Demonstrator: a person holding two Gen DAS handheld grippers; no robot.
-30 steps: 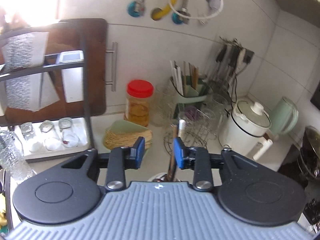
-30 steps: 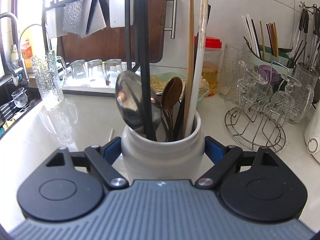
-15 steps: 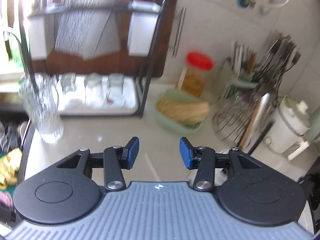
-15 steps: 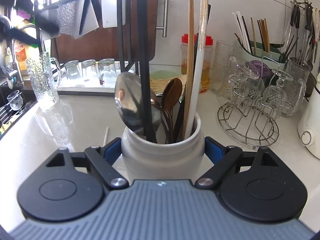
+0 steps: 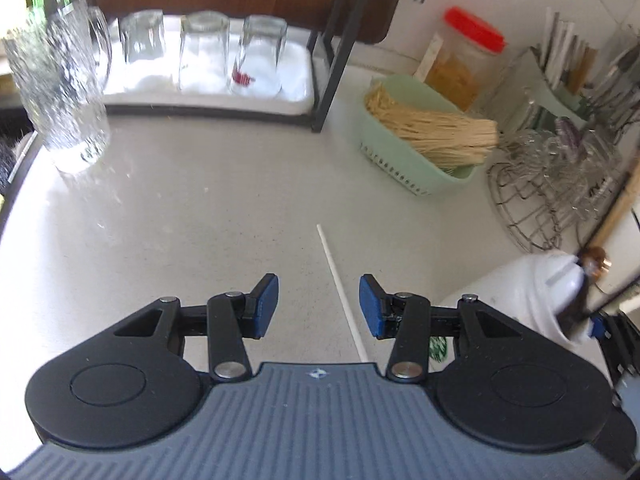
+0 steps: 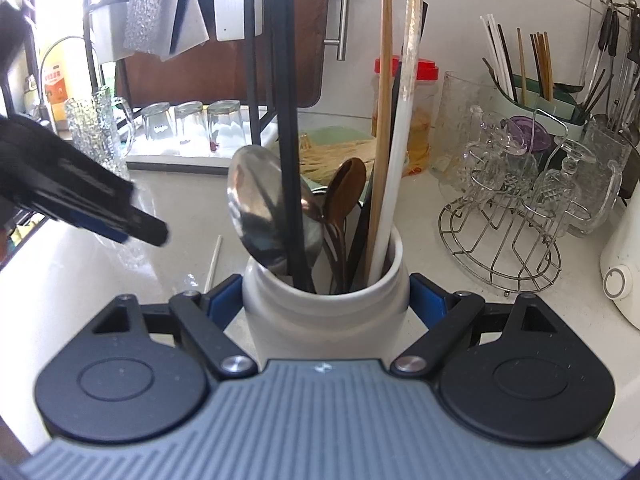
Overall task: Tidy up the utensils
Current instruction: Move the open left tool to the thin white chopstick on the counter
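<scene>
Home kitchen: countertop (image 5: pixel 192 208), drying glasses (image 5: pixel 204 52)

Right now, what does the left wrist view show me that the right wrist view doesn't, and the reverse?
Only the left wrist view shows the left gripper with jaws open, straddling the white chopstick along most of its length on the counter.

Only the right wrist view shows the right gripper shut on the white jar, and its contents clearly: steel ladle, brown spoon, upright chopsticks.

Both show that chopstick, the jar, the upturned glasses and the green basket.
</scene>
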